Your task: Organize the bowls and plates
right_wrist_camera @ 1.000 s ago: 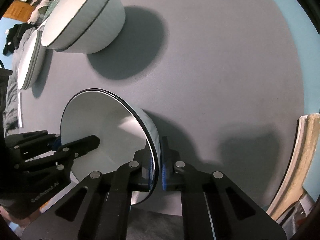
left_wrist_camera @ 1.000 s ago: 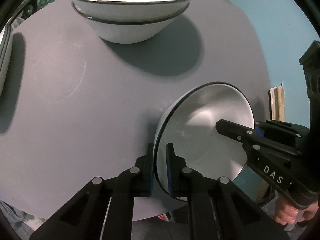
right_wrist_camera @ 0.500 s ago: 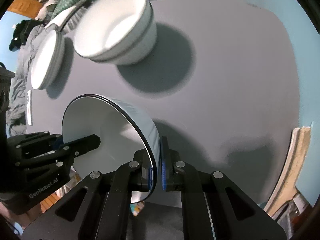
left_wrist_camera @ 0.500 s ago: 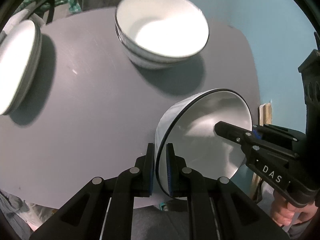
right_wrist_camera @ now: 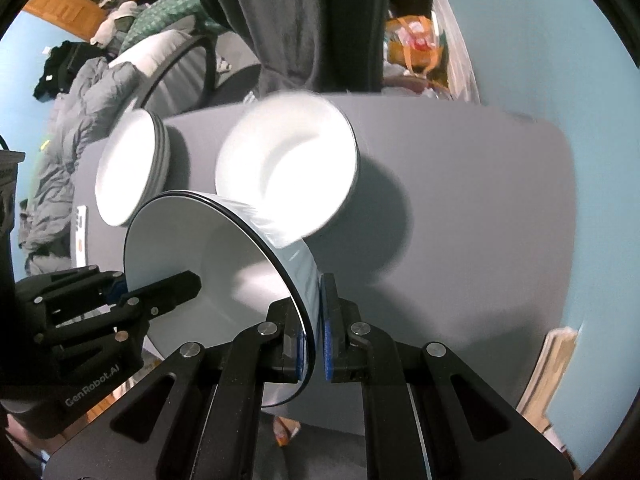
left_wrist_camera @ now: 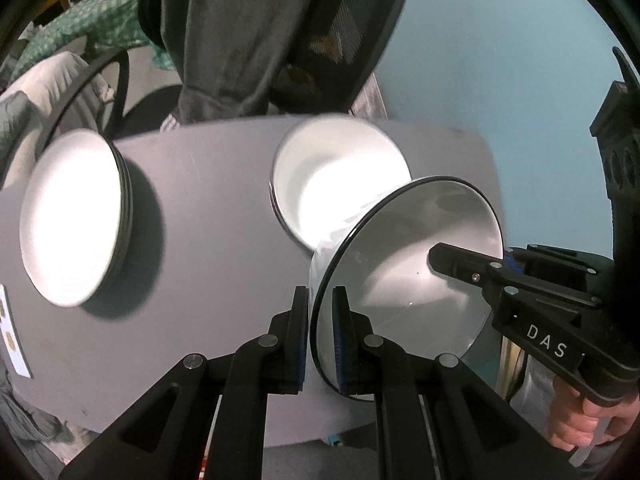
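Observation:
Both grippers hold one white bowl with a black rim [left_wrist_camera: 416, 264] by opposite sides of its rim, lifted above the grey round table [left_wrist_camera: 208, 264]. My left gripper [left_wrist_camera: 322, 336] is shut on its left rim; my right gripper [right_wrist_camera: 314, 344] is shut on its right rim. The held bowl also shows in the right wrist view [right_wrist_camera: 216, 264]. Beyond it a stack of white bowls [left_wrist_camera: 340, 184] stands on the table, also in the right wrist view [right_wrist_camera: 288, 172]. A stack of white plates [left_wrist_camera: 72, 216] sits to the left, also in the right wrist view [right_wrist_camera: 128, 172].
An office chair draped with a dark garment [left_wrist_camera: 280, 40] stands behind the table. Bedding and clothes [right_wrist_camera: 64, 128] lie at the left. A teal wall [left_wrist_camera: 500, 60] is on the right. Wooden boards [right_wrist_camera: 552, 364] lean beside the table's right edge.
Both grippers have lifted the bowl off the table and risen. The bowl stack and plate stack now appear lower and farther below, and the chair has come into view.

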Available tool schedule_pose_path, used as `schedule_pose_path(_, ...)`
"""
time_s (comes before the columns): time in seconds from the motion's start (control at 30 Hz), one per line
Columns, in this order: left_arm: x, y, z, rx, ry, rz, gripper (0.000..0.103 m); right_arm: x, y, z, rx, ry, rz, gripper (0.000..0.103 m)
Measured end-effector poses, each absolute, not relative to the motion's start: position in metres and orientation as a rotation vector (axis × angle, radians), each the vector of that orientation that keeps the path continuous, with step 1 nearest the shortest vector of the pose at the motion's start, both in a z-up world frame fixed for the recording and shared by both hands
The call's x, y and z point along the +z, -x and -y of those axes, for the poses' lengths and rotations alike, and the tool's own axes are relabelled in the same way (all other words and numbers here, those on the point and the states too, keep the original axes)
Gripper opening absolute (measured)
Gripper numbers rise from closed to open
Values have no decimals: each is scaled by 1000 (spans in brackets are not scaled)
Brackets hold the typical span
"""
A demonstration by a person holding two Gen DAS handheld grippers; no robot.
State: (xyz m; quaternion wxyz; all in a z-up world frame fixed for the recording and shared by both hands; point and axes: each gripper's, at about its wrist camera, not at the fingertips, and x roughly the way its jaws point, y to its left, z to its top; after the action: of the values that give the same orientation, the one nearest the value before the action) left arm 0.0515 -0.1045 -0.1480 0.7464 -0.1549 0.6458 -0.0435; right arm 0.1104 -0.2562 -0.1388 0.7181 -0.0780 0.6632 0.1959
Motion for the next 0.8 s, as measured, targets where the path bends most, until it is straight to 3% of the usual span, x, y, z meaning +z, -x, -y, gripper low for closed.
schedule_pose_path(0.8,-188,-116,102,6,198,-1439,10,-170,-173,233,397,171,-1531,7)
